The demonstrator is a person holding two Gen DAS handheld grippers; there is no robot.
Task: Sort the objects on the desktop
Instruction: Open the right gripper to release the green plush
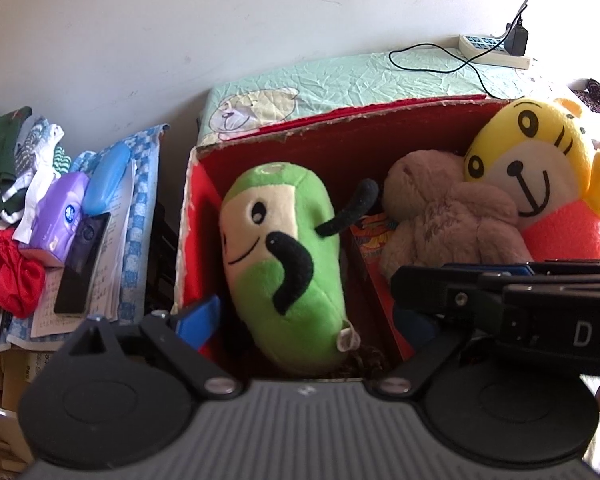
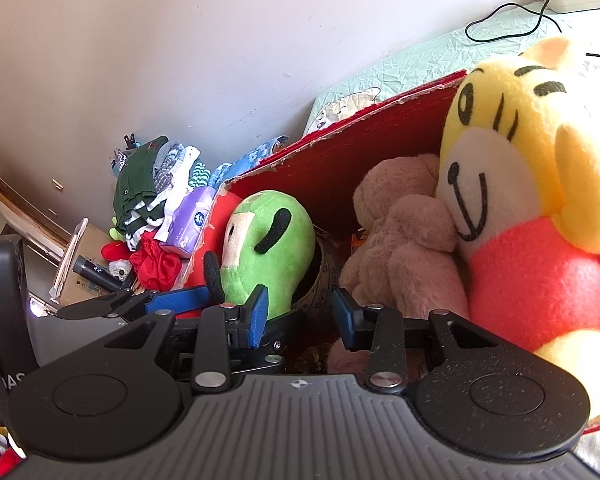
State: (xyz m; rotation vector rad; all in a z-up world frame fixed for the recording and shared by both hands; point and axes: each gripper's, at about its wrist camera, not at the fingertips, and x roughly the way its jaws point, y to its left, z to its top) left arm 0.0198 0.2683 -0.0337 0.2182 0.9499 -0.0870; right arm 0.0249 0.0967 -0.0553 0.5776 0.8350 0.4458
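Right wrist: right gripper (image 2: 302,312) open, empty, over red box (image 2: 340,160). Left gripper (image 1: 300,312) open, empty too. Lift clear of green plush (image 1: 284,264).

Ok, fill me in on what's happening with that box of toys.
A person is working two handheld grippers over a red box that holds three plush toys: a green plush, a beige plush and a yellow tiger plush. Both the left gripper and the right gripper hover just above the toys with jaws open, gripping nothing. Clothes and a purple tissue pack sit piled beside the box.
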